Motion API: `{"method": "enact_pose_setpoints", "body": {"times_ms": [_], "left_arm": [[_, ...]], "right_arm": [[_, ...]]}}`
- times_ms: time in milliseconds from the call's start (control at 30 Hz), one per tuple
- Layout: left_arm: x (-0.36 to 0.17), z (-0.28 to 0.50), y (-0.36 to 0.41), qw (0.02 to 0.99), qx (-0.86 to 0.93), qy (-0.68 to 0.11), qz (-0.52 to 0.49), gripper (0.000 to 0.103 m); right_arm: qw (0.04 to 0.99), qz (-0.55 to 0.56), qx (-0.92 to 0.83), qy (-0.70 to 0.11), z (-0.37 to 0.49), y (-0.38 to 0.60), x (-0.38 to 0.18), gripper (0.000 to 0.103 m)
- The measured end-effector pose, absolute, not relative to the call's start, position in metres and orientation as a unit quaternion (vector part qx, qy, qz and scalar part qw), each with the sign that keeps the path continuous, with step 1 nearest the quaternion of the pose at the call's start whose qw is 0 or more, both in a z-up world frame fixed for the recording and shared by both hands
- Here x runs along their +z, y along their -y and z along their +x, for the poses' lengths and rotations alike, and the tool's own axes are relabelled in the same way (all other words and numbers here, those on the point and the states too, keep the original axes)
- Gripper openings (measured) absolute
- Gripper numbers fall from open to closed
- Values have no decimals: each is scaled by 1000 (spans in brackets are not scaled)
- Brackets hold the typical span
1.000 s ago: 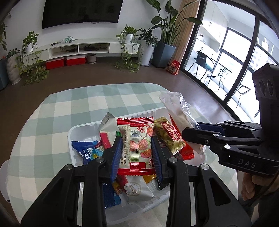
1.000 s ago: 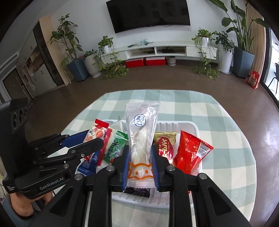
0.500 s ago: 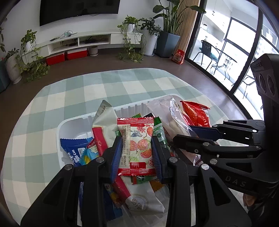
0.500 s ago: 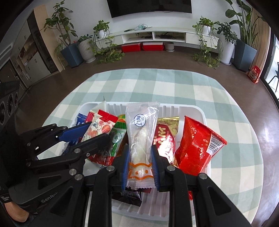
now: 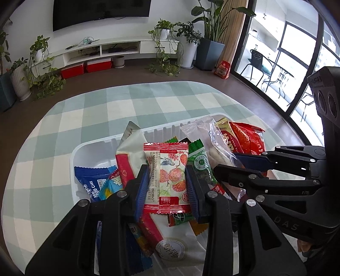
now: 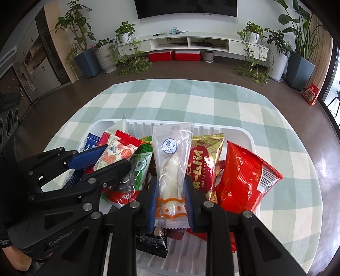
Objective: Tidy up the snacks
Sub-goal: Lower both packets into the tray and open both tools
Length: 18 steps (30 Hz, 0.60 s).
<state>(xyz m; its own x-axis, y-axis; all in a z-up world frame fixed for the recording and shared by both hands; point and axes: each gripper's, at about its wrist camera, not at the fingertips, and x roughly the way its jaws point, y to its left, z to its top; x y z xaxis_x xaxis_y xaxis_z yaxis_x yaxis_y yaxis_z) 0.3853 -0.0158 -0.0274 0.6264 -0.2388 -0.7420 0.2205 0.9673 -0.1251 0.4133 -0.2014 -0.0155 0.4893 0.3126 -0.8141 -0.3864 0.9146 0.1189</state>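
White far wall with a dark television [image 6: 186, 8]; below it a low white media shelf [image 6: 204, 42], two red boxes [image 6: 174, 55] underneath. Potted plants [image 6: 106, 53] along the wall. Brown glossy floor [image 6: 331, 169]. Tall windows [image 5: 297, 63] right, daylight.

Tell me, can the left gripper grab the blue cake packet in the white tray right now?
Probably not yet: the left gripper is shut on the red-edged fruit-print packet, so its jaws are full. The blue cake packet lies uncovered beside it.
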Motion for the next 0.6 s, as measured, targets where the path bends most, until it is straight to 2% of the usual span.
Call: {"method": "enact_pose_setpoints", "body": {"times_ms": [600], "left_arm": [[-39,384,14,909,-126,-396,-16,34]], "right_arm": [[865,-52,200,-458,413,200,-26,26]]}}
